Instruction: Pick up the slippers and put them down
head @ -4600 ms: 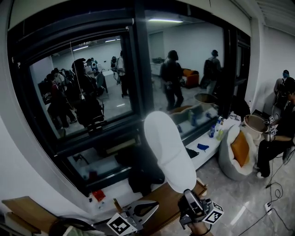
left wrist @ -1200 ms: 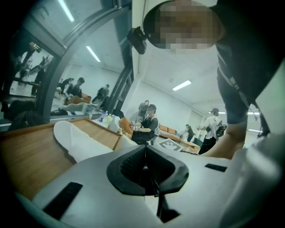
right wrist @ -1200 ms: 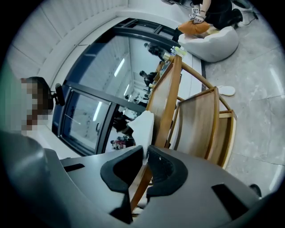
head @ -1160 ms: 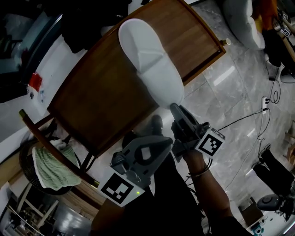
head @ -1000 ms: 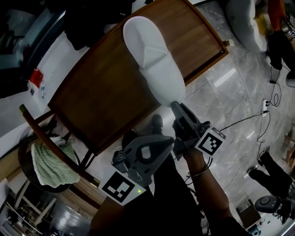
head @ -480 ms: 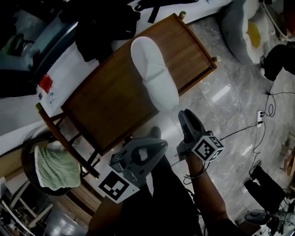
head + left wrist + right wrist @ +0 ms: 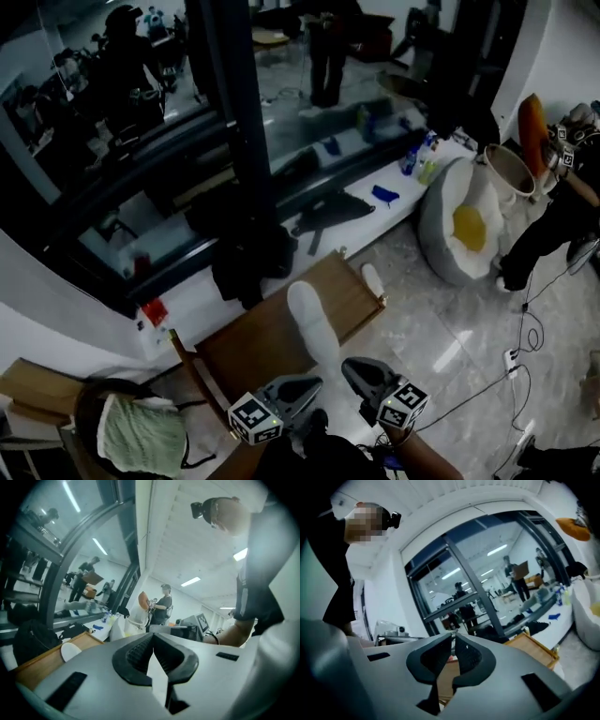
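A white slipper [image 7: 314,323] lies lengthwise on the wooden table [image 7: 248,347], and neither gripper touches it. In the left gripper view it is a small white oval [image 7: 70,651] on the table's near end. My left gripper [image 7: 302,384] hovers near the table's front edge, shut and empty, its tips meeting [image 7: 153,637]. My right gripper [image 7: 354,367] hangs just right of the slipper's near end. Its jaws are closing with nothing between them, and only a thin slit shows [image 7: 453,637]. A smaller pale oval [image 7: 372,278] sits by the table's far right corner; I cannot tell what it is.
A white ledge [image 7: 394,202] with black bags and bottles runs under the dark glass wall. A white beanbag [image 7: 455,230] with a yellow cushion stands on the right, with a person [image 7: 562,202] beyond it. A basket with green cloth [image 7: 141,436] is at lower left. Cables [image 7: 525,337] cross the marble floor.
The right gripper has let go of the slipper, which now rests on the table. Both grippers have risen and drawn back. The head view has tilted up to take in the window wall.
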The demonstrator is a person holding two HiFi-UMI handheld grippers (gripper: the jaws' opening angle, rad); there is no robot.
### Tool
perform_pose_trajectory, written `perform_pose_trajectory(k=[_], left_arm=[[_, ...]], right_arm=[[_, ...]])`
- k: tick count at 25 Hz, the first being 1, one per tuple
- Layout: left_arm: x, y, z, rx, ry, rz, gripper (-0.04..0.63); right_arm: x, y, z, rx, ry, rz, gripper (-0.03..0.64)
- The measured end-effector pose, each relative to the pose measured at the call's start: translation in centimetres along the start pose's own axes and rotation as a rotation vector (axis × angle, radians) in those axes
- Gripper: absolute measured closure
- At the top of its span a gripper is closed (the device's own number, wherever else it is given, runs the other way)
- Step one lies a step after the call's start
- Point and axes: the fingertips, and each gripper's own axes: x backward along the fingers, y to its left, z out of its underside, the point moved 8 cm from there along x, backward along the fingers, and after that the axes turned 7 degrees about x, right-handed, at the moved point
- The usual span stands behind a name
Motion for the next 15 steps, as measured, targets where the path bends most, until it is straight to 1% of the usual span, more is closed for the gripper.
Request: perform_pose_trajectory(k=[2, 4, 7, 10, 13, 15], left_arm=[[0.2, -0.4, -1.9, -0.054, -0.011, 0.001, 0.584], [0.4, -1.3, -3.7, -0.099, -0.026, 0.002, 0.583], [0.5, -3.2, -5.3, -0.151, -0.032, 0.019, 0.583], [0.3, -4.4, -5.9, -0.209, -0.027, 0.047, 0.583], [0.1, -5.1, -5.9, -0.219, -0.03, 0.071, 0.583], [0.0, -5.3, -5.6, -0.215, -0.023, 0.072, 0.583]], right_arm=[[-1.0, 1.3, -2.9, 0.095, -0.013, -0.075, 0.577], [-1.2, 2.8, -4.8, 0.156, -0.024, -0.124, 0.577], [-0.2, 4.5, -5.8, 0.163, -0.054, -0.161, 0.577], [0.7, 5.1, -5.4, 0.155, -0.077, -0.161, 0.578], [1.4, 5.2, -5.0, 0.161, -0.077, -0.156, 0.583], [1.8, 5.2, -4.8, 0.169, -0.07, -0.156, 0.584]])
